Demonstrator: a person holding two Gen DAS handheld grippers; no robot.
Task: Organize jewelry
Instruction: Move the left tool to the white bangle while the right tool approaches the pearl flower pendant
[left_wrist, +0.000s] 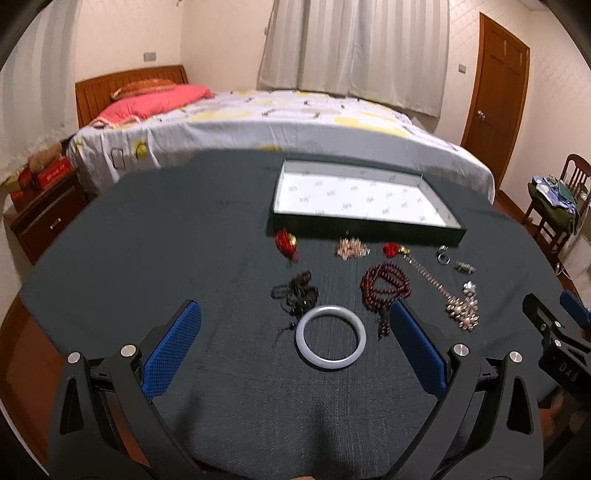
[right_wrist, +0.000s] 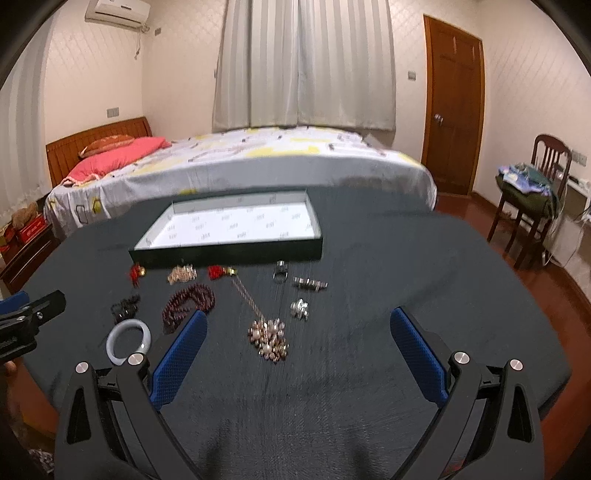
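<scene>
Jewelry lies on a dark cloth-covered table in front of a shallow black tray (left_wrist: 364, 232) with a white lining; the tray (right_wrist: 225, 253) holds nothing. A pale grey bangle (left_wrist: 330, 337) lies between my left gripper's (left_wrist: 295, 325) open blue fingers. Beside it are a dark red bead string (left_wrist: 384, 286), a black bracelet (left_wrist: 295, 291) and a pearl cluster necklace (left_wrist: 463, 312). My right gripper (right_wrist: 297, 334) is open and empty, with the pearl cluster (right_wrist: 269, 339) between its fingers and the bangle (right_wrist: 127, 341) to its left.
Near the tray front lie two red tassel pieces (left_wrist: 286, 240), a gold cluster (left_wrist: 351, 249), a ring (left_wrist: 443, 254) and a silver clip (right_wrist: 310, 283). A bed (left_wrist: 258, 125) stands behind the table, a chair (right_wrist: 532, 195) at right.
</scene>
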